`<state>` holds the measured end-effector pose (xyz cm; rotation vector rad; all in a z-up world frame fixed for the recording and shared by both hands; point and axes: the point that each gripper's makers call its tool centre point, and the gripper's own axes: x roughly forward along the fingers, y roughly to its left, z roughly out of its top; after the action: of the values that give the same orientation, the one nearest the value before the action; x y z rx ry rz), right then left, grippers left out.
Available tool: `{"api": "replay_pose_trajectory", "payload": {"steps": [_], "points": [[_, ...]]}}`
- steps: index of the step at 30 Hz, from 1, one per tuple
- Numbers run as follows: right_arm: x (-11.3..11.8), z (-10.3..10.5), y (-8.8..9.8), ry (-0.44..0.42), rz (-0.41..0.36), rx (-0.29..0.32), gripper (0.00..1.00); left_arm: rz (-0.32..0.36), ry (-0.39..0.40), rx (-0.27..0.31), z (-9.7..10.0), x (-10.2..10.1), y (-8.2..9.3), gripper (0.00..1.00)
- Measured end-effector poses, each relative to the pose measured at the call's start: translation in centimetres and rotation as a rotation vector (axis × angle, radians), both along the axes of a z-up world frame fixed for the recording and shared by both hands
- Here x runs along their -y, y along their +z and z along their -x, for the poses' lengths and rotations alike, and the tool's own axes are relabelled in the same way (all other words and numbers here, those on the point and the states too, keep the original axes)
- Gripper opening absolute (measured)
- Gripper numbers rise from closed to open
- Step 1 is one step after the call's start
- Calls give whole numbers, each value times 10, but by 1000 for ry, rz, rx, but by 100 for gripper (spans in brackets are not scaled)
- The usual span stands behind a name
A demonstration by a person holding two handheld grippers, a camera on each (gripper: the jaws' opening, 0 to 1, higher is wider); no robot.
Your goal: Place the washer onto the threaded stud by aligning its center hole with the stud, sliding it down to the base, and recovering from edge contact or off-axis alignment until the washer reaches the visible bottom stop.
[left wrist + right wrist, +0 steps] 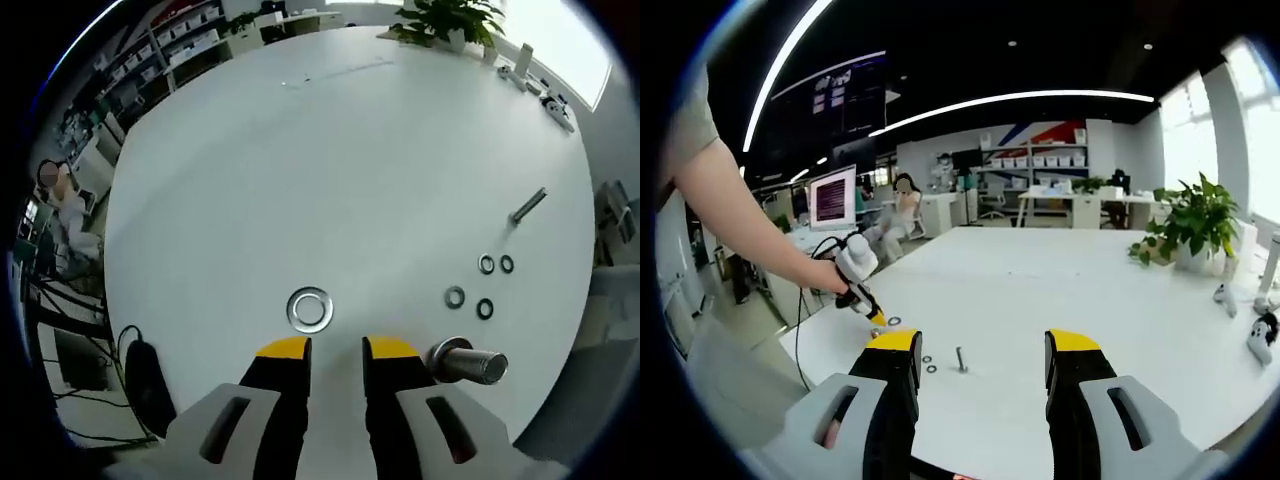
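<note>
Large washer flat on the white table, hole facing up, just ahead of the left gripper (jaws apart, holding nothing). Thick stud on its side beside the right jaw, long axis across the left gripper view, threaded end pointing right. Four small washers farther right; beyond them a slim bolt, lying diagonally. Right gripper held high above the table, jaws wide apart, empty. Potted plant at the far edge.

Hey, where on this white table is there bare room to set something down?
Free: the wide stretch of table between the large washer and the potted plant. Crowded: the right side, with small washers, a bolt and the metal stud beside the left tongs.
</note>
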<state>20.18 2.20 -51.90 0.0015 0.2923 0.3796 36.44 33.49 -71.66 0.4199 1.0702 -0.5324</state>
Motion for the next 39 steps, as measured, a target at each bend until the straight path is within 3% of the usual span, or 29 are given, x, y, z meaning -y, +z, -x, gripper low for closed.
{"api": "replay_pose_trajectory", "payload": {"steps": [6,12,14,20,24,28,32,39], "points": [[1,0,0,-6,0,-1,52,-98,-163,-1,-4,4,-11,19],[3,1,-1,-12,2,-1,52,-122,-186,-41,-4,5,-22,18],[3,1,0,-12,7,4,52,-143,-230,-56,-3,7,-26,17],[1,1,0,-6,9,3,51,-136,-256,-86,-8,10,-25,14],[1,1,-1,-6,12,0,51,-87,-258,-156,3,16,-28,5],[1,1,0,-5,9,1,51,-138,-278,-142,0,13,-29,3],[2,0,0,-6,4,-1,51,-153,-272,-183,9,8,-30,3],[2,0,0,-9,2,0,51,-203,-288,-245,46,3,-24,2]]}}
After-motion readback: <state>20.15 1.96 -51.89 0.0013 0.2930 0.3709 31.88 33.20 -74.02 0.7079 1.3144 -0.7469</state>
